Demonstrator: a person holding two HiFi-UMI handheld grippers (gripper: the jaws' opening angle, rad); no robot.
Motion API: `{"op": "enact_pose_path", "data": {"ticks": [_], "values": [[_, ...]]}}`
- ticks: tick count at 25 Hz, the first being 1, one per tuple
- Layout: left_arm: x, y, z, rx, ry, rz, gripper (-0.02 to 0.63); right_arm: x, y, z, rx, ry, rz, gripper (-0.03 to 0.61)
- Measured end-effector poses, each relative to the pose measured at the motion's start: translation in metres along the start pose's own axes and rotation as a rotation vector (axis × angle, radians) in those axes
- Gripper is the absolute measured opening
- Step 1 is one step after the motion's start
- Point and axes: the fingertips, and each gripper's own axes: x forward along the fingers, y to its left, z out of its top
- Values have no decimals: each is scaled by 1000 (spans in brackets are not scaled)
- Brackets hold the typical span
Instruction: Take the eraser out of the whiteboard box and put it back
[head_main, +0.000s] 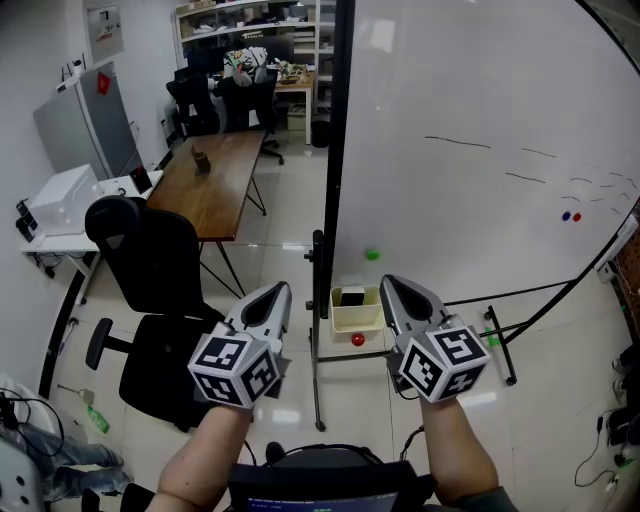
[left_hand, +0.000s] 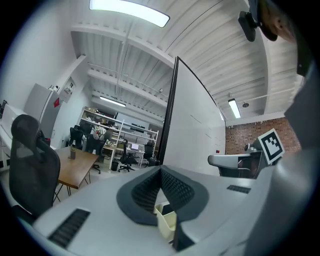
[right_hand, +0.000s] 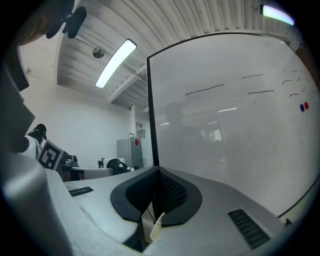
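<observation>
A pale yellow box (head_main: 356, 316) hangs at the bottom edge of the whiteboard (head_main: 480, 150), and a dark eraser (head_main: 352, 296) sits inside it. In the head view both grippers are held level in front of the board, one on each side of the box and apart from it. The left gripper (head_main: 280, 291) is shut with nothing between its jaws (left_hand: 161, 169); the box (left_hand: 167, 222) shows below its tips. The right gripper (head_main: 388, 283) is also shut and empty (right_hand: 159, 170), pointing at the board's left frame.
The whiteboard stand's post and feet (head_main: 318, 350) stand between the grippers. A black office chair (head_main: 160, 290) is at the left, with a wooden table (head_main: 210, 175) behind it. A green magnet (head_main: 372, 255) and a red magnet (head_main: 358, 340) sit near the box.
</observation>
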Motion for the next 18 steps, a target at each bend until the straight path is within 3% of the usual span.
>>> {"op": "enact_pose_path", "data": {"ticks": [11,18], "values": [[6,-26,7,16,-32,6,28,-13,-12,1,-13,-11,44,23],[2,-76,4,23,-51,57,28,-40,-35,3,-41,-4,142,23]]}}
